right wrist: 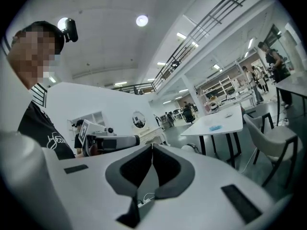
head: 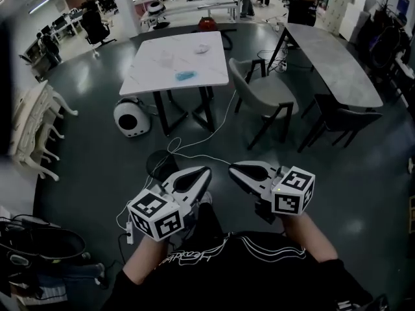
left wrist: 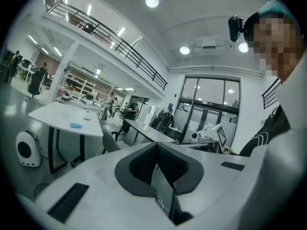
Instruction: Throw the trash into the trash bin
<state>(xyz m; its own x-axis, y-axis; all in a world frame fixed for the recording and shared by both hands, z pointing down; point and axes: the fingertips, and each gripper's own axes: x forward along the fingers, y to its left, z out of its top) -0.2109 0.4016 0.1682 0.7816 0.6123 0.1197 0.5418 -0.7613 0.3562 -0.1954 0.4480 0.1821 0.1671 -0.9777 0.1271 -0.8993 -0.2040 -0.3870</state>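
Observation:
A white table (head: 146, 76) stands ahead with a blue piece of trash (head: 185, 76) and two white crumpled bits (head: 201, 48) on it. A white rounded bin (head: 132, 117) with a dark opening sits on the floor by the table's left legs. My left gripper (head: 206, 172) and right gripper (head: 232, 168) hover close to my body, tips turned toward each other, both shut and empty. In the left gripper view the jaws (left wrist: 157, 145) meet, with the blue trash (left wrist: 76, 125) and bin (left wrist: 28, 149) far off at left. The right gripper (right wrist: 152, 146) sees the blue trash (right wrist: 215, 127) at right.
A grey chair (head: 262, 96) stands right of the white table, beside a long grey table (head: 337, 63) with another chair. A black round base (head: 162, 164) and white cables lie on the floor just ahead. White chairs (head: 35, 128) line the left. People stand far behind.

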